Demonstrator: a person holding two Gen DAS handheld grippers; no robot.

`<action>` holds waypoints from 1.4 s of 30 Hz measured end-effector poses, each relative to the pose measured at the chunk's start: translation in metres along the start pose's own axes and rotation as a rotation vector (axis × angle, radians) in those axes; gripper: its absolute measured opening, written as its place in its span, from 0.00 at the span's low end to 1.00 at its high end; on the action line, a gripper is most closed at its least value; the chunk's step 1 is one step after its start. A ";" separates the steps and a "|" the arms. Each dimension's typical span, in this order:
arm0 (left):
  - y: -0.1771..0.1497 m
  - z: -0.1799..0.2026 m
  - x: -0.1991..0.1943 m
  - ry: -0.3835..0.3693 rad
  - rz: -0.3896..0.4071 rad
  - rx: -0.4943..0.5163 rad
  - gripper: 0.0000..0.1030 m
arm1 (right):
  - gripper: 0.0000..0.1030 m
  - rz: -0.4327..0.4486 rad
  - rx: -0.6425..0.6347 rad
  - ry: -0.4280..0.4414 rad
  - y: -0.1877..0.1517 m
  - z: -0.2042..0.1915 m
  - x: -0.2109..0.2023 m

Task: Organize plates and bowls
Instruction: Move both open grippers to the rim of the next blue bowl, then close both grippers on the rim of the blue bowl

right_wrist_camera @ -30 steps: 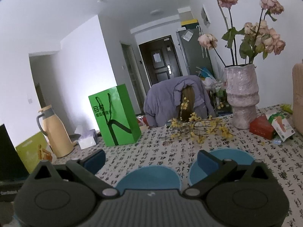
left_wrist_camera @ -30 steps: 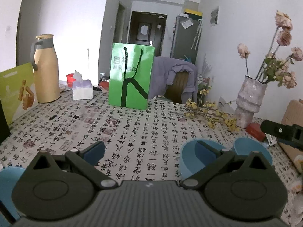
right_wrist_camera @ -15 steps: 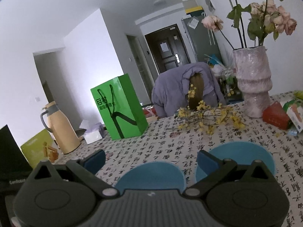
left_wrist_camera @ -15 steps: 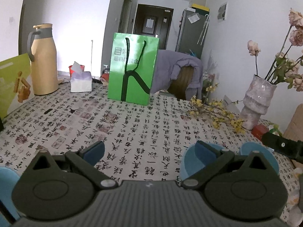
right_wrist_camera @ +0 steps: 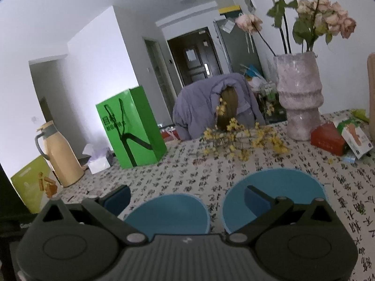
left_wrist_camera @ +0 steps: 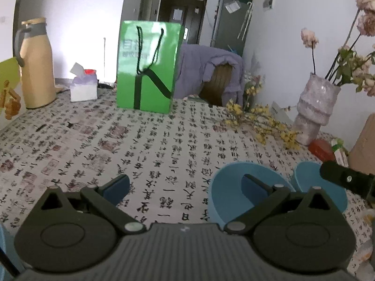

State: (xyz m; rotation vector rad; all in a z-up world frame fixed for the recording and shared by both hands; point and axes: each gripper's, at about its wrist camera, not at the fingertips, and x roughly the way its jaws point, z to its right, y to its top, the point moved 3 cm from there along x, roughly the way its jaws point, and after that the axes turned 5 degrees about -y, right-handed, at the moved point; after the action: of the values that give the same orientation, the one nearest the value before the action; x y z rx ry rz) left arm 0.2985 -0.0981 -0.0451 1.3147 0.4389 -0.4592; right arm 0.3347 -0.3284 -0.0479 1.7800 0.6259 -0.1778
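In the left wrist view my left gripper [left_wrist_camera: 185,187] is open and empty above the tablecloth, with a blue bowl [left_wrist_camera: 232,187] behind its right finger and a second blue bowl [left_wrist_camera: 307,175] further right. A blue edge [left_wrist_camera: 4,245] shows at the far left; I cannot tell what it is. In the right wrist view my right gripper [right_wrist_camera: 187,197] is open and empty. One blue bowl [right_wrist_camera: 168,213] lies between its fingers and a second blue dish [right_wrist_camera: 276,185] sits behind the right finger. The right gripper's dark finger [left_wrist_camera: 344,179] shows at the left view's right edge.
A green paper bag [left_wrist_camera: 147,68], tan thermos [left_wrist_camera: 35,63] and tissue box [left_wrist_camera: 83,87] stand at the table's back. A stone vase [right_wrist_camera: 298,96] of dried roses, yellow flower sprigs [right_wrist_camera: 236,140], a red box [right_wrist_camera: 328,139] and a carton [right_wrist_camera: 356,138] crowd the right side.
Both grippers have tilted down and moved closer to the table, so the blue bowls look larger and nearer. Both stay open.
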 end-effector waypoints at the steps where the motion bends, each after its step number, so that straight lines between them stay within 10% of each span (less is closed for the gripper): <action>1: 0.000 0.000 0.004 -0.005 -0.011 -0.008 1.00 | 1.00 -0.014 0.001 0.002 -0.001 0.000 0.003; 29: -0.020 -0.002 0.072 -0.099 -0.141 -0.068 0.96 | 0.49 -0.237 -0.033 -0.027 -0.036 -0.010 0.044; 42: -0.034 0.005 0.078 -0.140 -0.208 -0.031 0.46 | 0.35 -0.318 0.021 -0.067 -0.053 0.002 0.069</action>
State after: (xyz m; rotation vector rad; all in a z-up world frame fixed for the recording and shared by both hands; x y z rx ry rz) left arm 0.3445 -0.1153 -0.1150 1.2036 0.4658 -0.7110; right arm 0.3670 -0.2990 -0.1231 1.6792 0.8586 -0.4604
